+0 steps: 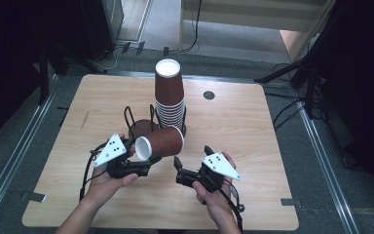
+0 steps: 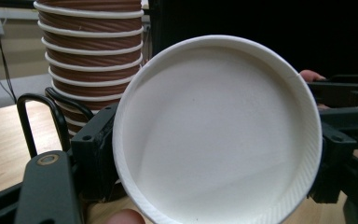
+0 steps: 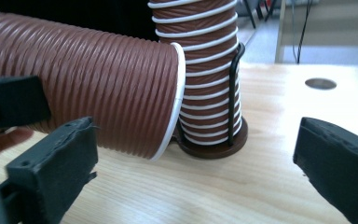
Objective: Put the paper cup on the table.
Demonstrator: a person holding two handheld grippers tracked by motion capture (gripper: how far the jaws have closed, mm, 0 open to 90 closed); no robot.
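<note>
- so, just left of centre in the high view, the left gripper [image 1: 152, 160] holds a single brown ribbed paper cup [image 1: 159, 142] on its side, its jaws closed on the cup near the white-rimmed open mouth, which points toward the person at the bottom of the frame.
- in the left gripper view that white mouth and interior [image 2: 216, 130] sit face-on to the camera, with a black jaw on either side of the rim; my guess is the cup is held sideways so it can be passed or turned.
- meanwhile the right gripper [image 1: 179, 168] hovers lower centre in the high view with its jaws spread wide and nothing between them; in the right gripper view the cup's base end lies ahead at upper left, apart from both jaws.
- behind the held cup, at upper centre, a tall stack of cups [image 1: 169, 95] stands upside down in a black wire cup holder [image 1: 141, 124]; the holder's uprights look meant to keep the stack from toppling.
- a second, empty slot of the holder sits left of the stack.
- underneath is a pale wooden table [image 1: 253, 161] with a small round grey hole [image 1: 209, 95] at upper right of its top.
- around it i see grey floor, metal rails at both sides, dark stands and cables in the upper corners.
</note>
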